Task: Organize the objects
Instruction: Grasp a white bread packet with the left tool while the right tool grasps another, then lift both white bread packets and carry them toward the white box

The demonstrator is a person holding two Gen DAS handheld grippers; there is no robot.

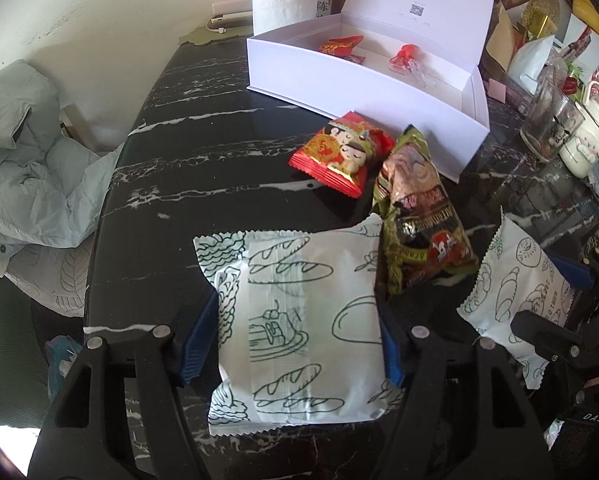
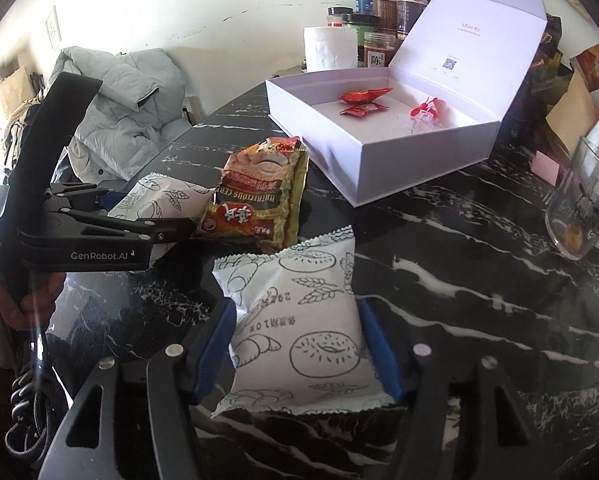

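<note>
Tongs on both hands are clamped on white bread packets printed with line drawings, each held clear of the black marbled surface [image 1: 187, 152]. The left tongs [image 1: 295, 328] pinch the left packet [image 1: 299, 320] across its short width, so its long axis runs straight ahead along the fingers, crimped end pointing forward. The right tongs [image 2: 299, 344] hold the right packet [image 2: 299, 336] the same way, long axis leaning slightly right toward the box. Just beyond both lies a green-and-brown cereal sachet [image 2: 259, 196], and beside it in the left view a red wedding-candy packet [image 1: 339, 152]. Farther ahead and to the right stands the open white box [image 2: 419, 160], lid up, red sweets [image 2: 363, 96] already inside; its near wall faces the right tongs, judged the closer of the two.
</note>
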